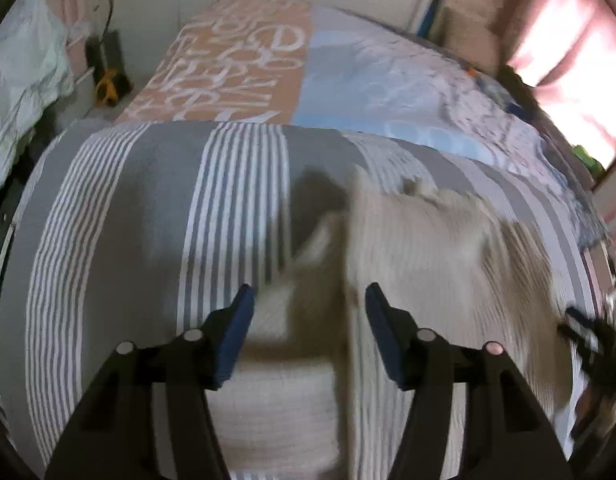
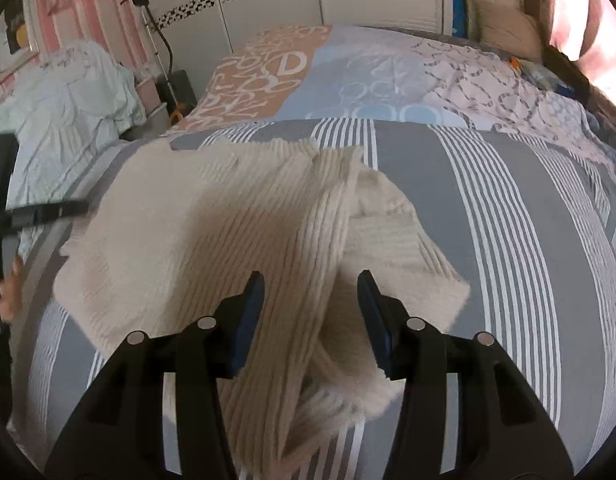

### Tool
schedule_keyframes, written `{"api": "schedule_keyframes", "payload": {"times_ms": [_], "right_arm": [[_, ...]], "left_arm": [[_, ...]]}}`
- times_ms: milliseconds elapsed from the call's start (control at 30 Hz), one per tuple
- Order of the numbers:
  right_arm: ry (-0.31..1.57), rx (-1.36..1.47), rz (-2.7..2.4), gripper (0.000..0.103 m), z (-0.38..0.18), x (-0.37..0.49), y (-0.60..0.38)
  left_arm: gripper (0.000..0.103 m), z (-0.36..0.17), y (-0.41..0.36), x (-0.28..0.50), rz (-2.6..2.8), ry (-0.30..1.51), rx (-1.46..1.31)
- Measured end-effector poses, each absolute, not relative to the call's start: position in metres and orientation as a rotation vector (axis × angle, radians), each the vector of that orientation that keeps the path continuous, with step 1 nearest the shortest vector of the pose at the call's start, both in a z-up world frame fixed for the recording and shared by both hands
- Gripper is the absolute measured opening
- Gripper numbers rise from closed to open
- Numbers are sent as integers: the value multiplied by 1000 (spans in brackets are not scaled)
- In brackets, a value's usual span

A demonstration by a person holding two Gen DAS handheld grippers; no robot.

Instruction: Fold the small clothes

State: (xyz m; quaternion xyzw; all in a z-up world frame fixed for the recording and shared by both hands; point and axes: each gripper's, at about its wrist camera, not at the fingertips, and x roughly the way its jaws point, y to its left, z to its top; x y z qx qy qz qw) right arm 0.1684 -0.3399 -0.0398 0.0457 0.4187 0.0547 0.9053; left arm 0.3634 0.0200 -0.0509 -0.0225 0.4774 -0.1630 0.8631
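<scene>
Cream ribbed knit is what you have under both cameras: a small sweater lying on the grey-and-white striped cover at the near end of the bed. In your right wrist view its body spreads wide toward the bed's left edge, with the ribs running roughly from the near edge toward the far end. A long ribbed sleeve is laid over it on a slant, its long axis going from the near edge, between your fingers, up and slightly right toward the far end of the bed. A second folded lobe of knit sits just right of that sleeve, its cuff end pointing to the right edge.

Your right tool has its blue-padded fingers spread apart, with the sleeve passing through the gap; you are pinching nothing, and I cannot tell if the pads touch the knit.

Your left tool is likewise spread wide, with cloth of the sweater lying between and beyond the fingers. That view is motion-blurred, so contact cannot be judged. In the right wrist view it appears as a black blurred shape at the bed's left edge, with a hand below it.

Beyond the striped cover lies a patterned duvet in peach, blue and pale prints.
</scene>
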Motion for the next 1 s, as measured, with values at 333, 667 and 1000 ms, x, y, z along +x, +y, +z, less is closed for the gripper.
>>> {"api": "schedule_keyframes", "payload": {"times_ms": [333,667,1000], "right_arm": [[926,204,174,9,-74,113,-320],[948,80,107,8,-61,82,-333],[886,83,109,32,-36,78,-339]], "left_arm": [[40,-70,-11,259,-496,985,74],[15,-85,7,229,-478,1058,2],[54,-87,5,219,-378,1040,116]]}}
